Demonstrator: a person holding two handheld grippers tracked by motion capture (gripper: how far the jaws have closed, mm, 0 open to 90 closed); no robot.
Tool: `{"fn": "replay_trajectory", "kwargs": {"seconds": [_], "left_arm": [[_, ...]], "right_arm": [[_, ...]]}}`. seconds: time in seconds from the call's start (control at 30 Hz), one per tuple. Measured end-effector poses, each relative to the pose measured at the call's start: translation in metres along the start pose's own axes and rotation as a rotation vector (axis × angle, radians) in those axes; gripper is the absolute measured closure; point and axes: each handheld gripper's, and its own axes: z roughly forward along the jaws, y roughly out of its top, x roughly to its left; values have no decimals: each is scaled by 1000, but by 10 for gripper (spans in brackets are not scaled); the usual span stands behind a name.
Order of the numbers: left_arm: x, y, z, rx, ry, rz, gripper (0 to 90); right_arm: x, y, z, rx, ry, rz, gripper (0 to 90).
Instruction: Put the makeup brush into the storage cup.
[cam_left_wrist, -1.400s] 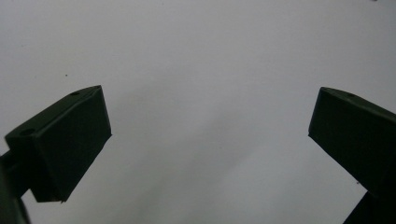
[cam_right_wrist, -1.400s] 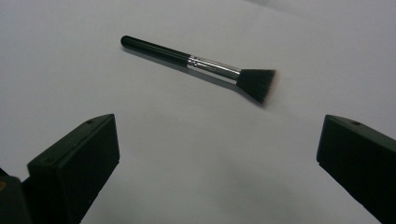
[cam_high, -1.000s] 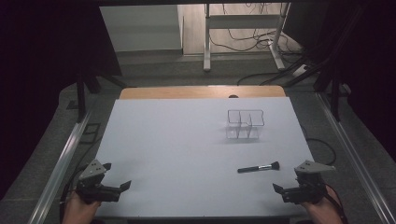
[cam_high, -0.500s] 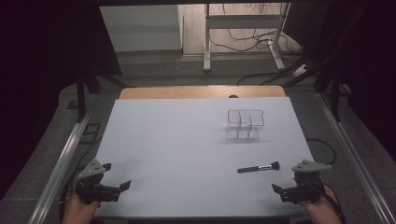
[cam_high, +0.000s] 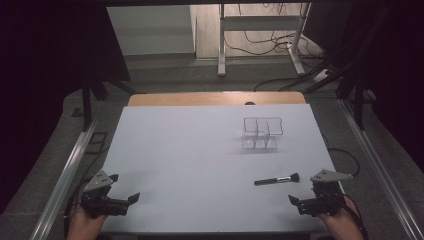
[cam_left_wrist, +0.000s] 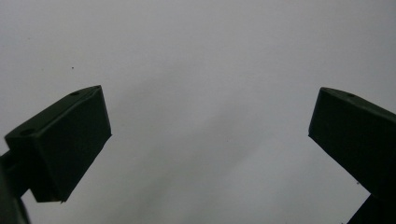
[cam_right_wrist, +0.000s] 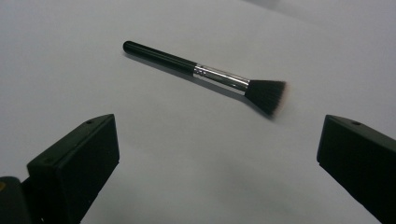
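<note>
The right gripper hangs wide open and empty at the white table's five o'clock corner. The black-handled makeup brush with a silver ferrule lies flat just beyond its jaws, at about eleven o'clock, untouched. The clear divided acrylic organiser stands well apart, farther up (presumably the brush's destination). The left gripper, also spread and empty, waits at seven o'clock. Nothing looks done yet: grasping and placing remain.

Left gripper – fingers apart – over white table.
</note>
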Motion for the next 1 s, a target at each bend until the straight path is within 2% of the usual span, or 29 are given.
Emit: {"fn": "replay_trajectory", "kwargs": {"seconds": [0.23,1.0], "left_arm": [[0,0,0,3,3,2,0],[0,0,0,3,13,6,0]], "right_arm": [[-1,2,2,7,2,7,0],[1,12,8,46,-10,-42,0]]}}
